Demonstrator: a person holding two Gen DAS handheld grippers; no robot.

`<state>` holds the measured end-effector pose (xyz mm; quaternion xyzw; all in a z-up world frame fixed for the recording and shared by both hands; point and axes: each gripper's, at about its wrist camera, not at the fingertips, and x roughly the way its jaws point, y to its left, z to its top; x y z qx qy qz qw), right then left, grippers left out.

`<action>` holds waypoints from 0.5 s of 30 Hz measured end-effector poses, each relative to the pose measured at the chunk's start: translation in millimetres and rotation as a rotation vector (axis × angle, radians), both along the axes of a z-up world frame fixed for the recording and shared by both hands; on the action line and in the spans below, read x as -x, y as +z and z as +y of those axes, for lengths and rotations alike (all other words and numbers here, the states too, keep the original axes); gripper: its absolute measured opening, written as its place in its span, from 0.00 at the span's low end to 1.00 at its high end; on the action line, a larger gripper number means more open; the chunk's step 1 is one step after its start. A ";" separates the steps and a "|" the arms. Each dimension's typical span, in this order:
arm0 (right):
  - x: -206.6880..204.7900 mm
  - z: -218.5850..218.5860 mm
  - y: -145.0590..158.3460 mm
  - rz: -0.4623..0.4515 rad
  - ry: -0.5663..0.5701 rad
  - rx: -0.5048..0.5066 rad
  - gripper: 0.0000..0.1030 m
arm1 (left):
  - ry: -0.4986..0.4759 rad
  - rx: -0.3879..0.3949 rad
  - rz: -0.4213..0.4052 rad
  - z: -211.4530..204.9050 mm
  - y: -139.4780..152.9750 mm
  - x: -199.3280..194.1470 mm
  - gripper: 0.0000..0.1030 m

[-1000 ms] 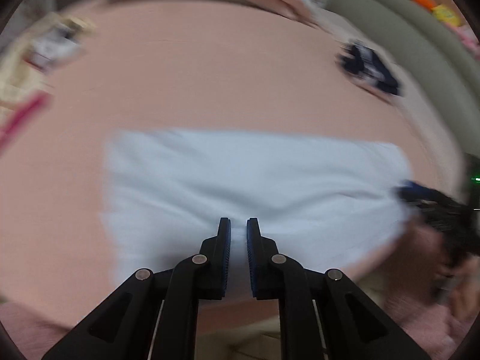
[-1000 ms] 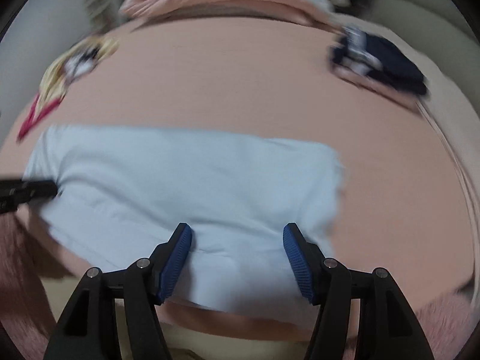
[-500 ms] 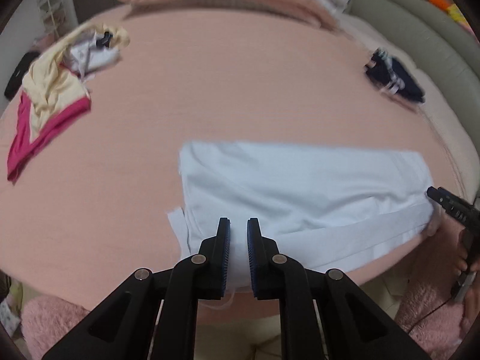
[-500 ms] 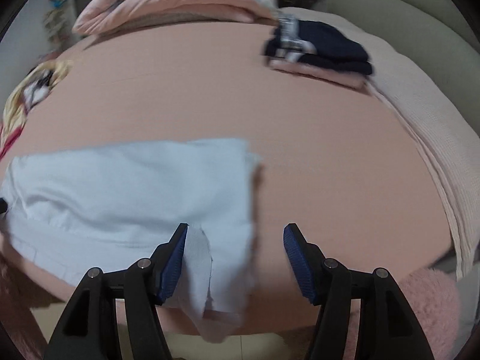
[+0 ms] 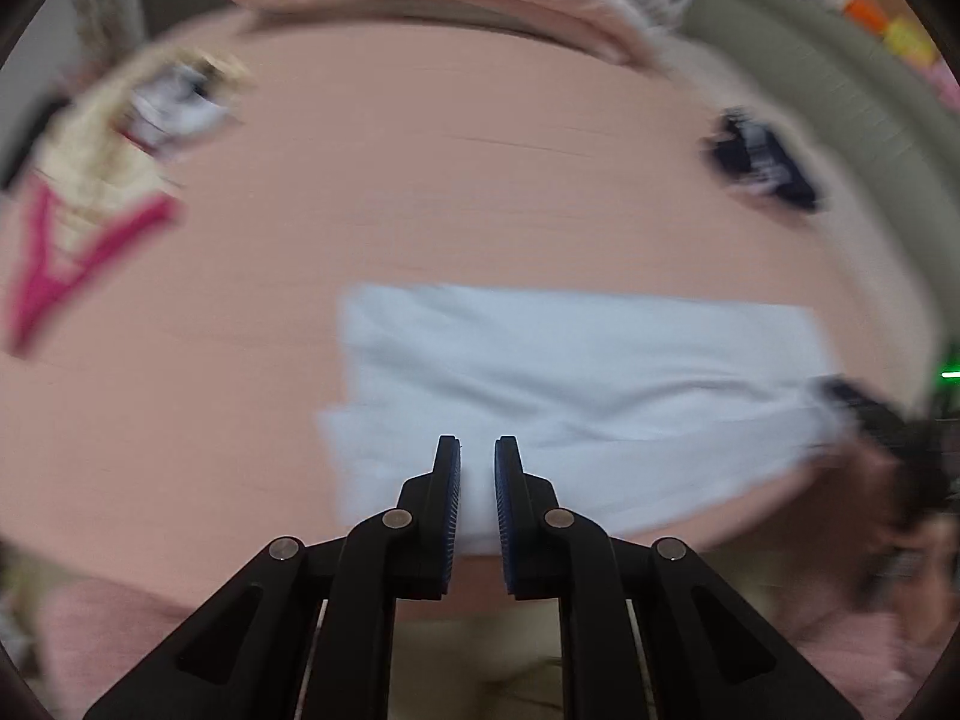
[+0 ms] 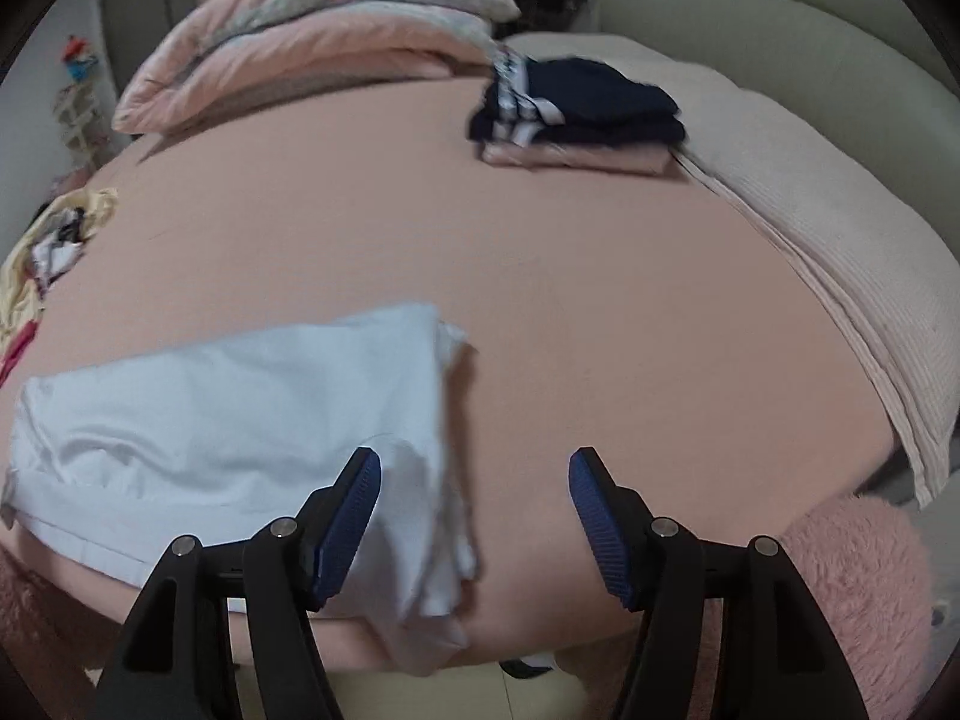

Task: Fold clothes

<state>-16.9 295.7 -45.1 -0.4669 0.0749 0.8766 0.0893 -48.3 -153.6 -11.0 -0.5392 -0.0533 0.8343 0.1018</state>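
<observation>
White garment (image 6: pixel 228 414) lay folded into a long band across the near edge of the pink bed sheet (image 6: pixel 540 276), and you had both tools hanging over it. Your left gripper (image 5: pixel 477 450) was pinched almost closed, only a narrow slit between the pads, and through that slit the white cloth showed beneath; nothing was caught in it (the left view was badly smeared, so the finer creases were lost). Your right gripper (image 6: pixel 474 468) stood wide apart and empty, left finger over the garment's right end, right finger over bare sheet. That right end was rumpled, with a loose flap spilling over the mattress edge. At the far right of the left view, the dark tip of your other tool sat just beside the garment's end. Farther back on the sheet, a folded navy piece with white stripes (image 6: pixel 576 102) rested on a folded pink one. Off to the left lay a crumpled yellow and magenta garment (image 5: pixel 84 204), well apart from the white one. A pink quilt (image 6: pixel 312 30) was heaped at the far edge.
</observation>
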 end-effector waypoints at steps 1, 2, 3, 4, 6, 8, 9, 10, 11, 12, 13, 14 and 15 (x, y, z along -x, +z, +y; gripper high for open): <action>3.8 -2.8 -3.7 -0.015 0.018 0.028 0.62 | -0.014 -0.021 -0.017 1.2 -5.2 0.9 0.10; 7.4 -4.2 -9.9 -0.048 0.021 0.029 0.62 | -0.024 0.021 -0.036 3.6 -12.5 -3.2 0.10; 10.7 -5.2 -16.7 -0.084 0.019 0.017 0.62 | -0.006 0.072 -0.061 0.6 -20.1 -3.8 0.11; 10.9 -2.8 -18.8 -0.097 0.011 0.023 0.62 | 0.011 0.122 -0.086 -2.5 -27.5 -4.4 0.11; 8.1 5.3 -18.1 -0.097 -0.011 0.056 0.62 | 0.076 0.140 -0.098 -15.7 -30.8 -6.6 0.11; 5.4 14.5 -16.9 -0.096 -0.038 0.080 0.62 | 0.123 0.188 -0.072 -20.7 -24.1 -9.8 0.21; 3.9 19.8 -15.6 -0.089 -0.057 0.096 0.63 | 0.117 0.161 -0.044 -22.3 -18.3 -13.9 0.34; 2.2 25.1 -14.3 -0.081 -0.076 0.120 0.64 | 0.110 0.132 -0.017 -23.9 -12.5 -18.0 0.50; 1.4 27.4 -14.0 -0.079 -0.081 0.148 0.64 | 0.085 0.047 0.008 -21.8 -8.5 -19.7 0.57; 1.2 28.2 -14.2 -0.079 -0.079 0.177 0.64 | 0.047 -0.034 0.033 -16.4 -5.1 -21.4 0.61; 0.9 29.0 -14.4 -0.080 -0.077 0.206 0.64 | 0.021 -0.049 0.054 -17.5 0.4 -22.3 0.61; 1.4 28.0 -14.3 -0.081 -0.074 0.209 0.64 | -0.003 -0.023 0.084 -7.6 3.3 -18.3 0.61; 2.4 26.0 -14.1 -0.084 -0.071 0.197 0.64 | -0.014 0.049 0.089 0.6 -1.8 -11.9 0.61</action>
